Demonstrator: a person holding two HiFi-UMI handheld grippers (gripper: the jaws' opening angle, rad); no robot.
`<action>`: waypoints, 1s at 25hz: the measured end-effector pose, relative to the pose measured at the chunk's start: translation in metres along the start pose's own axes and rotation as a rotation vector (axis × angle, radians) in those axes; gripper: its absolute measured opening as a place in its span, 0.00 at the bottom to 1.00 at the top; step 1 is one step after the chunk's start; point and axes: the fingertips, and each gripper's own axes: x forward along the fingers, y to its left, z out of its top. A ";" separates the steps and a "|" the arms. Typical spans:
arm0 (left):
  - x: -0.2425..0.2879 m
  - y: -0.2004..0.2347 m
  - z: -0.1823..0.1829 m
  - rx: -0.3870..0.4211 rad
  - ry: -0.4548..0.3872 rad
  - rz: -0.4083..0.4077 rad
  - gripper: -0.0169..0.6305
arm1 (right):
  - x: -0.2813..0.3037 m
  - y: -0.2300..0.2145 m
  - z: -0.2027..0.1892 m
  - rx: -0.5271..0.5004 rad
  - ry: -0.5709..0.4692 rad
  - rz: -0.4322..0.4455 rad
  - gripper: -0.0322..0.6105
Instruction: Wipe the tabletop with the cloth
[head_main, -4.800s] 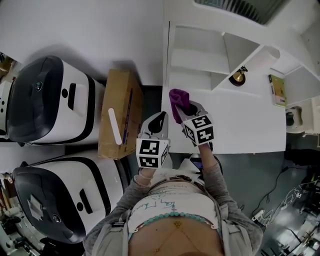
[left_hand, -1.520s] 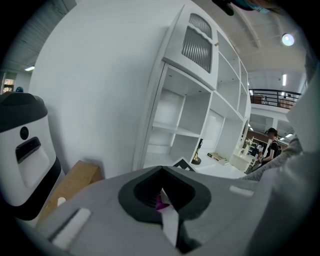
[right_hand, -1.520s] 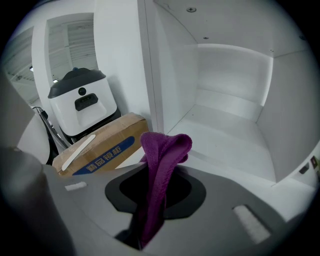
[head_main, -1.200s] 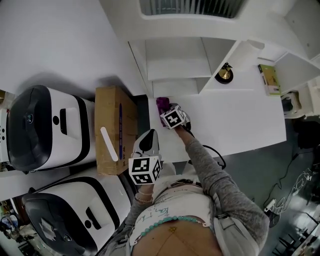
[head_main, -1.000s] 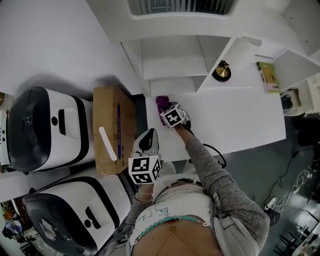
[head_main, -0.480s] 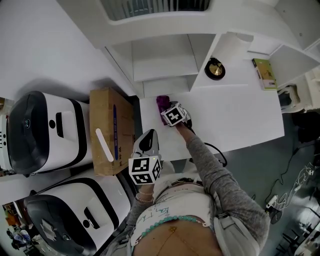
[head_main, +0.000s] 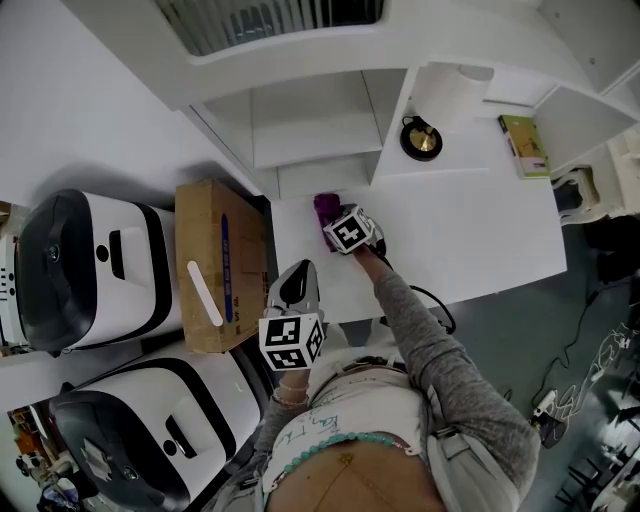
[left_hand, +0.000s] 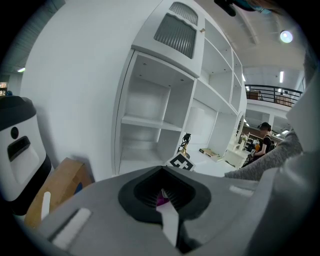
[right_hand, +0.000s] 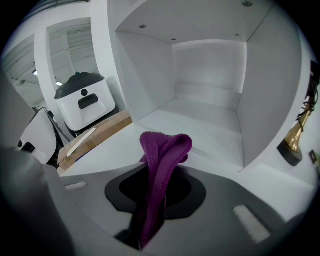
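The right gripper (right_hand: 149, 202) is pinching the purple cloth (right_hand: 165, 150) between its fingers, which are closing tightly on it. A folded loop of the cloth is bulging up past the fingertips while the rest is trailing back between them. The loop is hanging at the near left corner of the white tabletop (head_main: 460, 230); whether it is touching the surface cannot be told. Straight ahead of these fingers an empty white shelf compartment (right_hand: 210, 85) is opening onto the tabletop. Off to their right a small gold trophy (right_hand: 295, 137) is standing by the divider. To their left a cardboard box (right_hand: 97, 131) is lying beside a white-and-black machine (right_hand: 82, 100).

The left gripper (left_hand: 164, 201) is hovering off the tabletop's near edge with its fingers pressing together and holding nothing. It is pointing toward the right gripper, whose marker cube (left_hand: 181, 161) is showing just beyond its fingertips.
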 end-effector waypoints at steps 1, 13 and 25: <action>0.001 -0.002 0.000 0.001 0.002 -0.002 0.03 | -0.002 -0.002 -0.001 0.002 0.001 0.000 0.19; 0.016 -0.030 0.001 0.014 0.010 -0.026 0.03 | -0.019 -0.031 -0.020 0.027 0.002 -0.012 0.19; 0.029 -0.067 -0.001 0.024 0.018 -0.052 0.03 | -0.040 -0.067 -0.041 0.051 0.002 -0.031 0.19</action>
